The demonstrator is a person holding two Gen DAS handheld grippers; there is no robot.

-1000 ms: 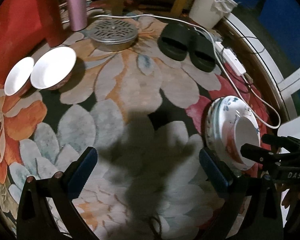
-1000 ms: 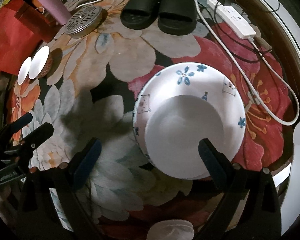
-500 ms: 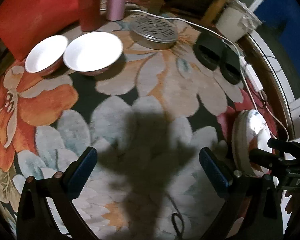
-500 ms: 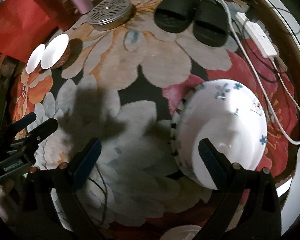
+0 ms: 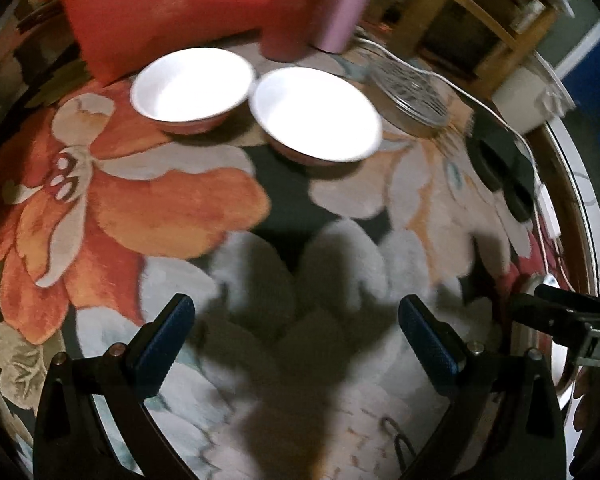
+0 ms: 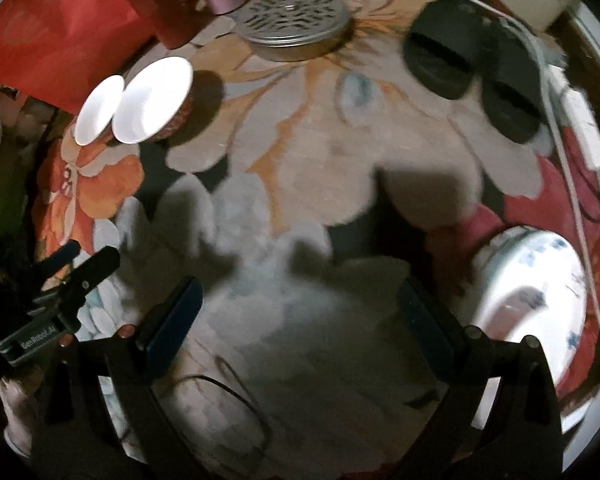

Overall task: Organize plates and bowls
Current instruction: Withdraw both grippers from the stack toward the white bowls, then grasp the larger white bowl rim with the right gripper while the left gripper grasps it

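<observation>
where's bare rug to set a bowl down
The middle of the rug is bare, between the two white bowls, the black slippers and the plate stack. It is crowded around the metal grate.

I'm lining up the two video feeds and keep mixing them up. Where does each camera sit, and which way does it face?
Left wrist: on the left gripper, jaws open, facing two white bowls; the right gripper shows at right.
Right wrist: on the right gripper, jaws open, over the floral rug; patterned plate at right, left gripper at left.
Shared: bowls, rug, black slippers.
</observation>
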